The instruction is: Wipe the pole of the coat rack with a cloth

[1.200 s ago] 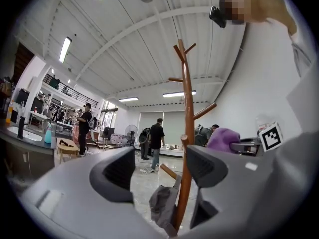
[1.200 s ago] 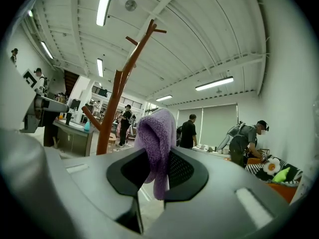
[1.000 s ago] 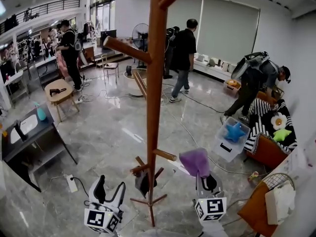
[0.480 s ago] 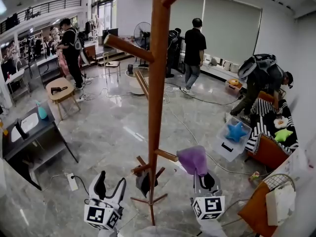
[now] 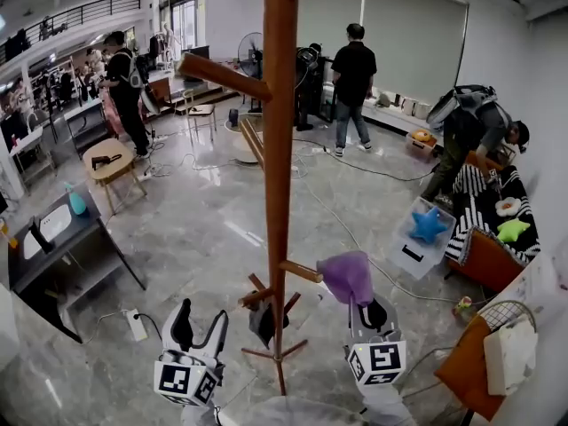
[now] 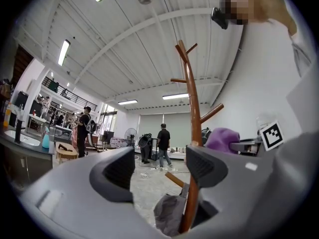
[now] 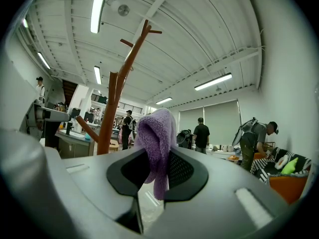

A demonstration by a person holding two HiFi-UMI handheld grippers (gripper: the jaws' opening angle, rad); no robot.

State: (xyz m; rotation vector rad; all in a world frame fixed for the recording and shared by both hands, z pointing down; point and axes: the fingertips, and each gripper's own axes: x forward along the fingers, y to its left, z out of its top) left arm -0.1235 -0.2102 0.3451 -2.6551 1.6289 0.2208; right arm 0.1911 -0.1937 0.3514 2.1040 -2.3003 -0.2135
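Large open indoor hall set up as a test lab: polished stone floor (image 5: pixel 204 229), white beamed ceiling with strip lights (image 7: pixel 95 9), mezzanine railing (image 5: pixel 80 14), roller blinds (image 5: pixel 413 38). A cable (image 5: pixel 342 223) and a power strip (image 5: pixel 136 324) lie on the floor. Household mock-ups stand about: sink surface (image 5: pixel 53 229), striped sofa (image 5: pixel 488 229), standing fan (image 5: pixel 251 56). Several people (image 5: pixel 355 69) work among them.

Open floor (image 5: pixel 200 233) around pole (image 5: pixel 279 149), low pegs (image 5: pixel 302 272) jutting

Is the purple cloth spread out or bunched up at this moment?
Bunched up. The purple cloth is a crumpled wad pinched in the jaws of the right gripper, one end drooping below them; no flat area shows.
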